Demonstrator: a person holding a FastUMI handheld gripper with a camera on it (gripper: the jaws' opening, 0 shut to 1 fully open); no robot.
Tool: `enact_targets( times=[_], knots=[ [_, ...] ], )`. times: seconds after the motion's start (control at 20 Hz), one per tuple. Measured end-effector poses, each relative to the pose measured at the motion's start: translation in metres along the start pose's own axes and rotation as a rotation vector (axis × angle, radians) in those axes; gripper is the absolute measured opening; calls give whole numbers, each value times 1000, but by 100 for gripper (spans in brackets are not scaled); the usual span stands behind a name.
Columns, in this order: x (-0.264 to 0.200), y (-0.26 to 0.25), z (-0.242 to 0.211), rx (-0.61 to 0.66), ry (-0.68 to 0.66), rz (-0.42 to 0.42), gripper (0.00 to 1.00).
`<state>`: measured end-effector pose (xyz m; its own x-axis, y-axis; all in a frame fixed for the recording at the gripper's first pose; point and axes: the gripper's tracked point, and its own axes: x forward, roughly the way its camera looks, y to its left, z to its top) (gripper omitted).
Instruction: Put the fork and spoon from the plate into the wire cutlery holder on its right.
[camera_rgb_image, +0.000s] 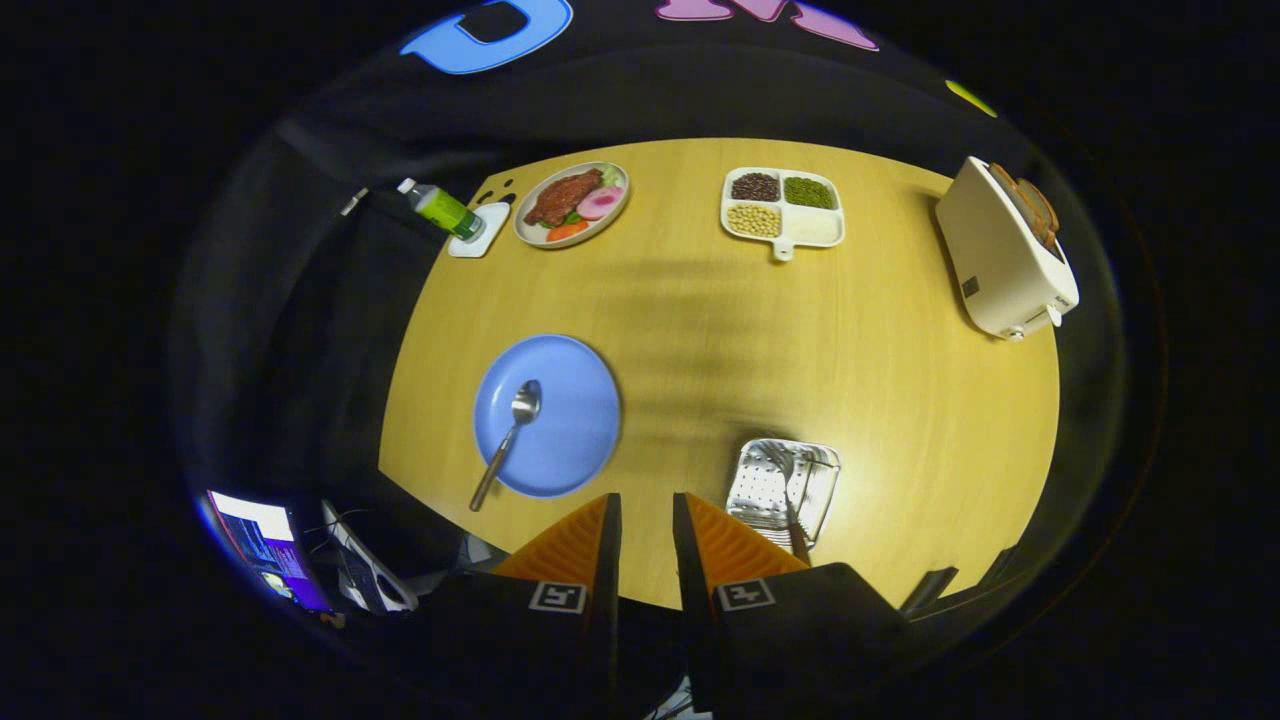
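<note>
Spoon (508, 432): on blue plate (547, 415), handle overhanging the near rim.
Fork (792, 512): apparently in wire holder (783, 490).
Gripper (646, 520): high above the table (800, 350), fingers slightly apart, empty.
Risk: overhanging handle may tip or slide when pinched.

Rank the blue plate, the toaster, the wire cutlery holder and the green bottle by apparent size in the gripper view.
1. Toaster and blue plate: look alike in extent, and fisheye distortion makes ranking unsure.
2. Wire cutlery holder.
3. Green bottle.
The gripper hangs open above the table.
</note>
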<state>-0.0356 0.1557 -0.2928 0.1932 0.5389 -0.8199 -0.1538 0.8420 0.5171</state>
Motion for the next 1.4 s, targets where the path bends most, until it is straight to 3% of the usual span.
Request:
enact_targets(
  times=[0.1, 0.25, 0.35, 0.45, 0.8, 1.4],
  knots=[
    [9, 32, -3, -4, -19, 48, 45],
    [32, 74, -10, -2, -6, 92, 45],
    [52, 97, -15, -1, 8, 109, 53],
    [73, 117, -20, 15, 27, 121, 54],
    [153, 143, -24, 153, 69, 61, 54],
    [228, 134, -32, 180, 132, -88, 54]
  ],
)
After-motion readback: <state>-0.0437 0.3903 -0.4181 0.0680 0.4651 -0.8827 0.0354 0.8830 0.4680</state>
